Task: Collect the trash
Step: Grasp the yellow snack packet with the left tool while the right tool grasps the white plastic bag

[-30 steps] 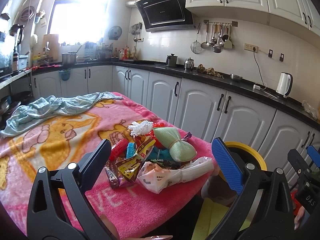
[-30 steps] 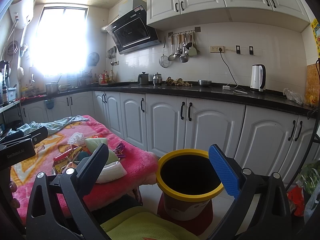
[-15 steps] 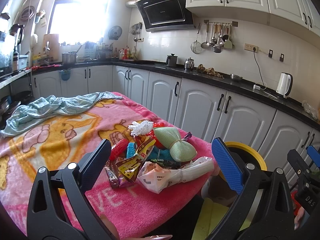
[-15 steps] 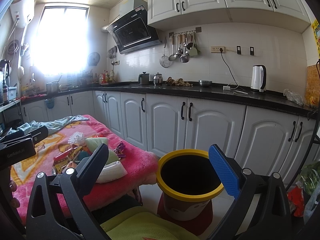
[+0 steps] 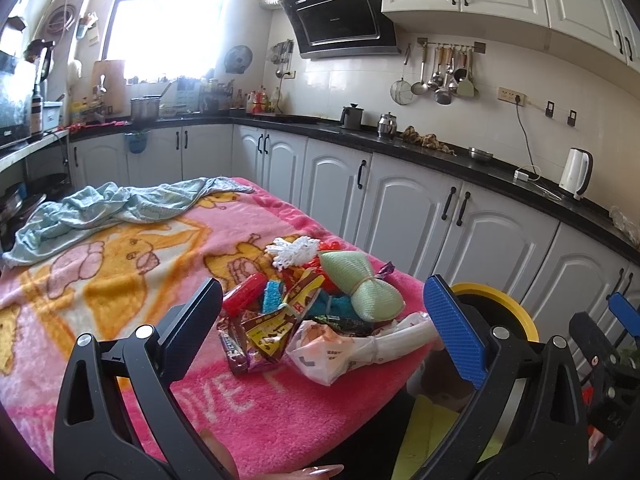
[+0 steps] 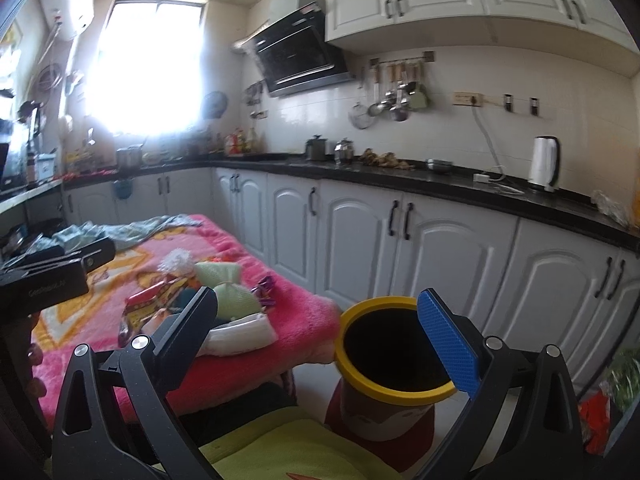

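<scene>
Left gripper (image 5: 324, 320) spread wide above the trash pile (image 5: 316, 308) at the blanket's (image 5: 120, 280) near corner, right gripper (image 6: 320, 328) gaping beside the yellow-rimmed bin (image 6: 384, 392)

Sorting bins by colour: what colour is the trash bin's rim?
Yellow; the trash bin's rim shows best in the right wrist view.
</scene>
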A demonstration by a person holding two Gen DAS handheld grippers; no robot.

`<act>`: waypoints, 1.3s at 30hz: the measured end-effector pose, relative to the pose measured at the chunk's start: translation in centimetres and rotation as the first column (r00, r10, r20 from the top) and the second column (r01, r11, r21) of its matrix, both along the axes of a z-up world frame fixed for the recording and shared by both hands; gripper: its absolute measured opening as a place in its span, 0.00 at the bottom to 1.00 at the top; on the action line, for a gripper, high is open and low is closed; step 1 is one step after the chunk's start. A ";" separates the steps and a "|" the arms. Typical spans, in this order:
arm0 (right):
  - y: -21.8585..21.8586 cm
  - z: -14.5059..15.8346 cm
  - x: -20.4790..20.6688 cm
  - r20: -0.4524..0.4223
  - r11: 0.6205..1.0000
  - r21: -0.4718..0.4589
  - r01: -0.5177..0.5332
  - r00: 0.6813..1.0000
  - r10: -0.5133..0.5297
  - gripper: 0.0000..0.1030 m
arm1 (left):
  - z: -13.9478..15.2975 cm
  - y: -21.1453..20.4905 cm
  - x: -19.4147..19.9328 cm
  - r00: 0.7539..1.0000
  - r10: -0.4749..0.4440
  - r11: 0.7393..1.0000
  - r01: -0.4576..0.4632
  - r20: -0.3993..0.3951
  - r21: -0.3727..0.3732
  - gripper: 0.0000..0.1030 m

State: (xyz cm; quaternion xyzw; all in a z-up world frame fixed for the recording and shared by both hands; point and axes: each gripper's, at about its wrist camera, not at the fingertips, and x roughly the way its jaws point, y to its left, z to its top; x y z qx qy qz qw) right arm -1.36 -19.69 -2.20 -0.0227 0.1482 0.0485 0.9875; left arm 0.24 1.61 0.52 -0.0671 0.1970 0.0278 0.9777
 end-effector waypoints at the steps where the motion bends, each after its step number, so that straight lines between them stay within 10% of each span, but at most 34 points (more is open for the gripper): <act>1: 0.4 0.0 0.1 -0.011 1.000 -0.007 -0.020 1.000 0.020 0.94 | -0.2 0.0 0.1 1.000 0.006 1.000 -0.006 -0.002 -0.002 0.90; 24: 6.7 -1.0 6.3 -0.180 0.948 -0.078 -0.309 0.939 0.291 0.94 | -2.1 10.2 2.3 0.972 0.204 0.971 -0.216 -0.119 -0.099 0.90; 39: 4.5 -5.8 14.5 -0.397 0.964 0.057 -0.259 0.881 0.260 0.94 | -5.1 9.4 7.6 0.964 -0.092 0.990 0.061 -0.251 -0.127 0.90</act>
